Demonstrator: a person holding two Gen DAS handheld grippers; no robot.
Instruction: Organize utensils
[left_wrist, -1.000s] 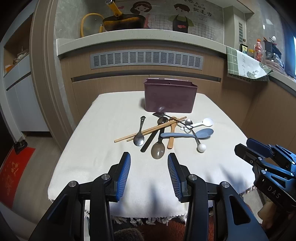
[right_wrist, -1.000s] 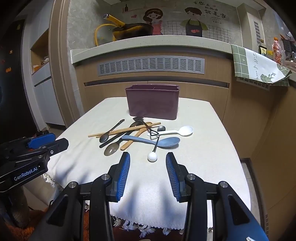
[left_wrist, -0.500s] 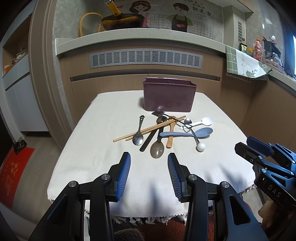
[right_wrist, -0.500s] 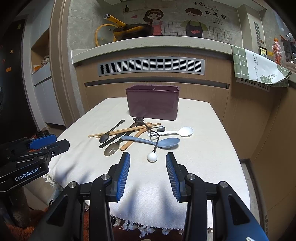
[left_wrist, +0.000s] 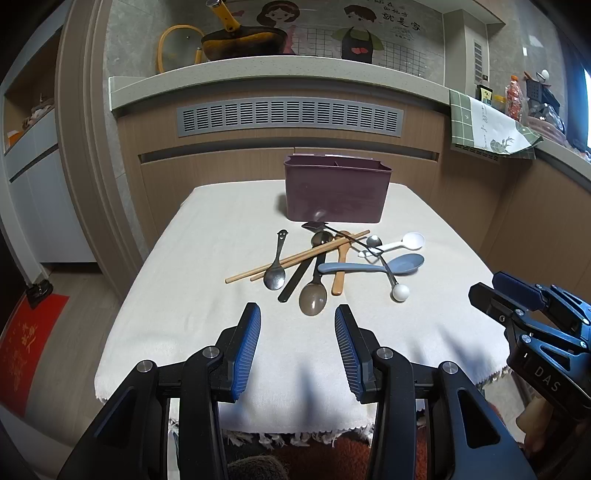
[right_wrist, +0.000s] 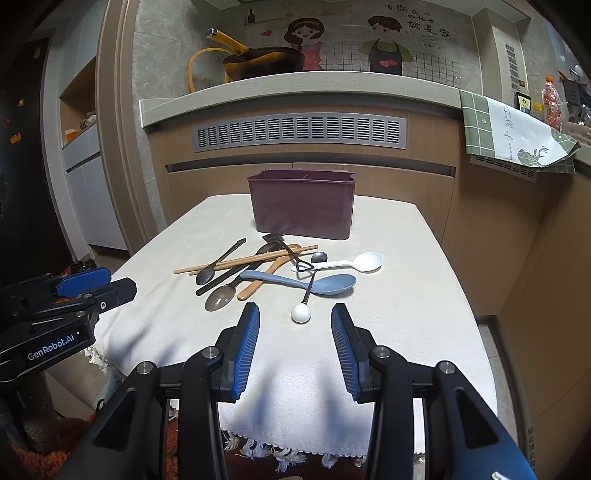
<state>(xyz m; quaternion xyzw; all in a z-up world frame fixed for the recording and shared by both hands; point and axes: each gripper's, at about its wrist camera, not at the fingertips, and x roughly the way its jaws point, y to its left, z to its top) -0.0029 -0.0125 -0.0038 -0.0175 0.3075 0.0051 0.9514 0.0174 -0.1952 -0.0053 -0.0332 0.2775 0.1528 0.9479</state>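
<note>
We see the utensils (left_wrist: 325, 262) heaped loose on the tabletop (left_wrist: 207, 258) just ahead of both tongs, the purple caddy (left_wrist: 336, 194) beyond them. Left tongs (left_wrist: 297, 345) gape wide, holding nothing. Right tongs (right_wrist: 295, 341) likewise wide and bare, the white ball-ended spoon (right_wrist: 301, 313) just past their tips.

bare cloth before the utensil pile (left_wrist: 325, 262), purple caddy (left_wrist: 337, 194) right behind it
</note>
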